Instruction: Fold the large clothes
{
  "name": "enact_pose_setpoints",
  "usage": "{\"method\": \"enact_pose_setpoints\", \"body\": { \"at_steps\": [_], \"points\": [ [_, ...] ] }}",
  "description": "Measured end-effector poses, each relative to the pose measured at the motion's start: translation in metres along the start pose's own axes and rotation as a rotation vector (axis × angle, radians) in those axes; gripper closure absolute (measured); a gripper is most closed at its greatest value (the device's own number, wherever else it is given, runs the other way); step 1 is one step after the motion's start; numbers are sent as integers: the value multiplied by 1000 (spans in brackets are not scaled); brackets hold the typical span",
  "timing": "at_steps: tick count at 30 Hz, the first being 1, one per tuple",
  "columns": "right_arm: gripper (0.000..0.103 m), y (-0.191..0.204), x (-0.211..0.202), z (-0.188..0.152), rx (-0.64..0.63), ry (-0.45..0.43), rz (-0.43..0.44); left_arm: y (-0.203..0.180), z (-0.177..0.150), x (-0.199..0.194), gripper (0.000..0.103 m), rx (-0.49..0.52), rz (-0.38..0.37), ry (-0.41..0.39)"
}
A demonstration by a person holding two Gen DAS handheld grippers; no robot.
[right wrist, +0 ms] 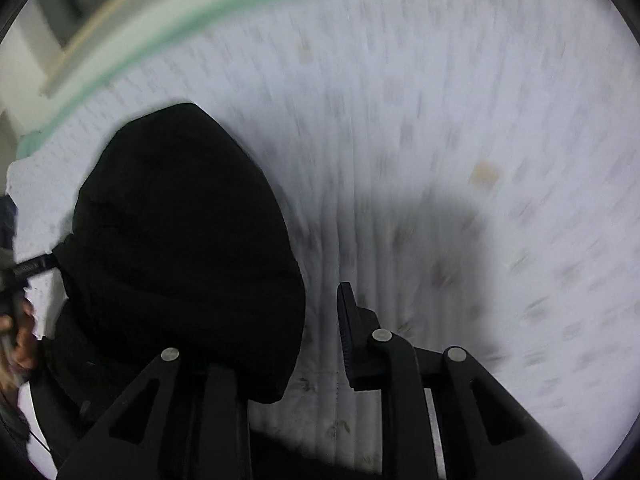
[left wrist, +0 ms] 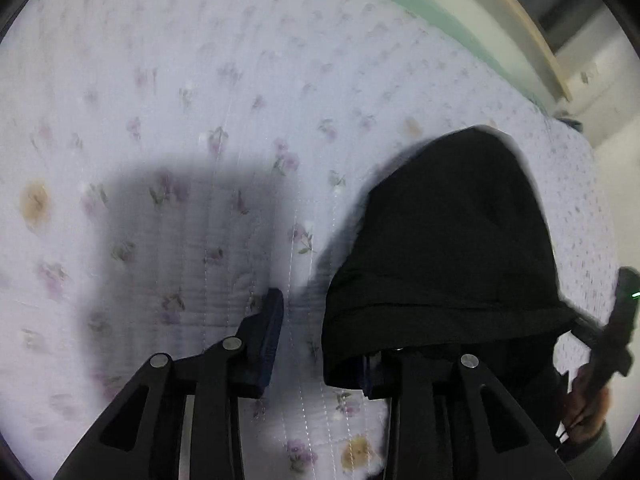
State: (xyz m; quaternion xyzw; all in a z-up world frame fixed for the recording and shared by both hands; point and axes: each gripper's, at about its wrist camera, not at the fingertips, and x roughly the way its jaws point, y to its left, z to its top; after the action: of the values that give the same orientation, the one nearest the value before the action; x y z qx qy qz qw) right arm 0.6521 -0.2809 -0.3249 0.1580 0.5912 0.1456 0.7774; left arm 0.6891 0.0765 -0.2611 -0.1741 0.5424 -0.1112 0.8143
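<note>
Garment point(left wrist: 448, 240) draped over open jaws

Below me lay a white quilted bedspread printed with small purple flowers and a few yellow ones point(left wrist: 200, 80), stitched in straight parallel lines. A soft grey shadow point(left wrist: 180, 240) fell across it. Along its far edge ran a pale green band of bedding point(right wrist: 160, 12), then a cream wooden bed rail point(left wrist: 520, 28). Beyond that stood a pale wall point(left wrist: 596, 72), too blurred to read further.
</note>
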Motion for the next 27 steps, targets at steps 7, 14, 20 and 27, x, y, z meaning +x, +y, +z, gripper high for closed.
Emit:
{"method": "enact_pose_setpoints", "body": {
  "at_steps": [7,14,20,27],
  "points": [
    [56,-6,-28,-1,-39,51,29,-16,-3,-24,53,85,26,8],
    [41,10,-92,-14,-151,24,41,-38,-12,-106,51,186,4,-87],
    [32,38,-135,-9,-222,-48,112,-90,14,-125,50,264,-92,-157],
    [61,36,-94,9,-118,-25,103,-88,40,-44,50,202,-98,-19]
  ]
}}
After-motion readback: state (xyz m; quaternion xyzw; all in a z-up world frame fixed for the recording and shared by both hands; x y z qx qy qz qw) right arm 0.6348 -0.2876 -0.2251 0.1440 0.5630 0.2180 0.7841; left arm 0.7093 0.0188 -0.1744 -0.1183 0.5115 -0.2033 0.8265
